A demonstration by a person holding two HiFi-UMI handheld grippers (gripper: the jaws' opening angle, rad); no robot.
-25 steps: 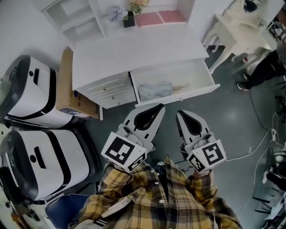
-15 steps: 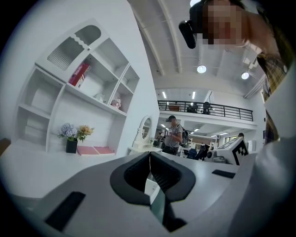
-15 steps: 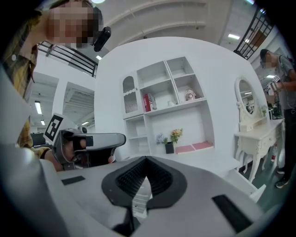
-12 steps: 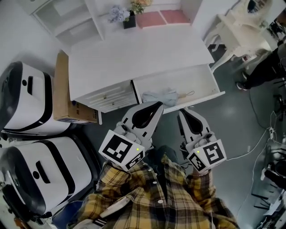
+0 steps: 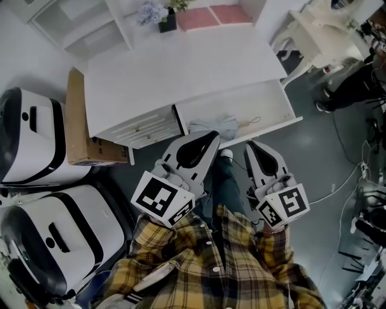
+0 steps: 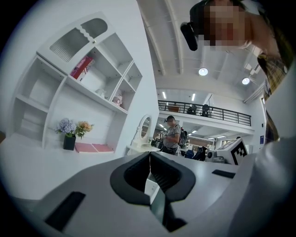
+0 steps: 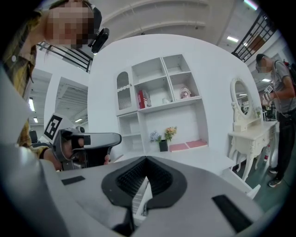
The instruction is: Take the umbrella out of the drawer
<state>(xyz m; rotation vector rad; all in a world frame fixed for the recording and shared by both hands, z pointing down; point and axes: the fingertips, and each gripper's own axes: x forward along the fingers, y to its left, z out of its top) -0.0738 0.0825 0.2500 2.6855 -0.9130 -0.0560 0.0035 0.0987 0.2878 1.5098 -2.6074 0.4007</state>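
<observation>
Head view only: we look steeply down on a white desk (image 5: 175, 66) whose right-hand drawer (image 5: 268, 104) is pulled open. A folded grey-blue umbrella (image 5: 212, 125) lies inside at the drawer's left end, with its wooden handle pointing right.
Left gripper (image 5: 210, 136): its fingers are closed on each other with nothing between them. The tips show over the drawer's front edge and the umbrella is right at them. We cannot tell whether they touch it.
Right gripper (image 5: 249, 146): its fingers are also closed and empty. The tips are just short of the drawer front, and the umbrella's handle is ahead and slightly left of them.
Left gripper view only: far beyond the fingertips a person (image 6: 173, 134) in a cap stands beside a mirror (image 6: 144, 127).
Right gripper view only: the left gripper shows to the left of the fingertips. Ahead is a shelf unit (image 7: 159, 99) holding a red book (image 7: 142, 98).
Writing: both grippers carry black-and-white square markers. The print on the cardboard box (image 5: 77, 124) is too small for us to read.
Around: flowers (image 5: 158, 13) in a dark vase and pink pads (image 5: 210, 17) sit at the desk's far edge, well beyond the fingers. Two white machines (image 5: 36, 142) are left of the left fingers, and a plaid shirt (image 5: 211, 265) is behind both grippers.
</observation>
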